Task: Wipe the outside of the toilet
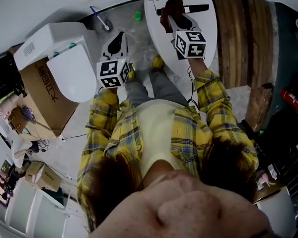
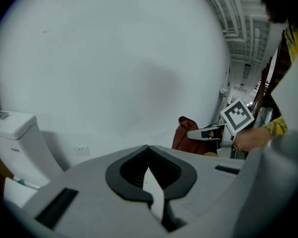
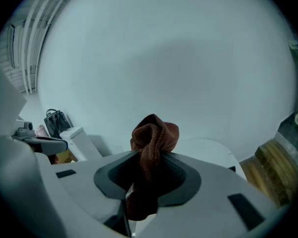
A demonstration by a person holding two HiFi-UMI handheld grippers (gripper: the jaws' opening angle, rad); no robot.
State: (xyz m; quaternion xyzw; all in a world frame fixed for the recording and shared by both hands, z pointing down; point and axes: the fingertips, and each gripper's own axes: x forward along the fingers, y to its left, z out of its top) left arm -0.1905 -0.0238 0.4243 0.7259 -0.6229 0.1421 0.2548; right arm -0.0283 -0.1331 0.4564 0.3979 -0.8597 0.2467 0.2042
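Currently: cloth clamped in right gripper, toilet standing off to the left

Head view. The toilet is glossy white ceramic with its lid down. It stands at the left against a cardboard box. The box print and the tank label are too distorted to read. The left gripper hangs just beside the lid, above a mottled grey floor. The right gripper holds a rust-brown cloth over a white oval surface. Wooden planks lie to the right of that surface.

Left gripper view. The jaws are drawn together with nothing between them. The toilet tank sits at the left edge against a plain white wall, near a wall socket.

Right gripper view. The jaws are closed on the cloth, whose woven fabric bunches above the tips. The toilet appears small at the left, well apart from the gripper, beside a black bag.
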